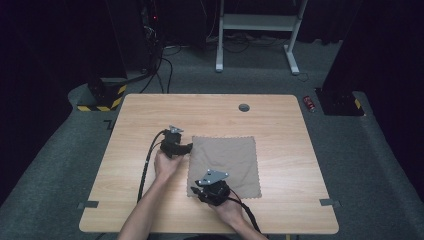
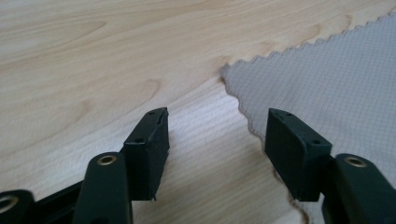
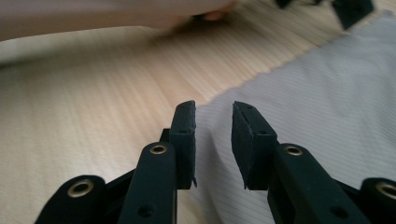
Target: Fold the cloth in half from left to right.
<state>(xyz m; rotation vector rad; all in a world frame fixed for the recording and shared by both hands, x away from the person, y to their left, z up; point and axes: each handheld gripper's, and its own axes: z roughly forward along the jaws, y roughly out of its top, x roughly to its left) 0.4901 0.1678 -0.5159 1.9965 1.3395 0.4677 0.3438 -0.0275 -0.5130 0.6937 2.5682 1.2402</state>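
Nearest the person, the right gripper (image 1: 200, 190) sat at the near left corner of the grey cloth (image 1: 227, 162), its hand (image 1: 227, 209) coming up from the table's (image 1: 150, 210) front edge with the wrist bent inward. From above its jaws could not be made out, but the right gripper view showed them (image 3: 212, 140) apart with a narrow gap, nothing pinched between the pads, the cloth's edge (image 3: 289, 112) lying flat just beneath and ahead. That view also caught a bare forearm (image 3: 93, 18) crossing the top of the frame.

Further in, the left gripper (image 1: 189, 148) lay just beside the cloth's far left corner, the left hand (image 1: 166, 165) curled behind it and the forearm angling up from the lower left. The left gripper view gave what the high one could not: jaws (image 2: 217, 140) standing wide, empty, straddling the zigzag-cut edge of the finely gridded cloth (image 2: 327, 88) without pressing it.

Beyond, the cloth lay spread flat near the table's middle, a round grommet (image 1: 244, 107) well apart near the far edge.
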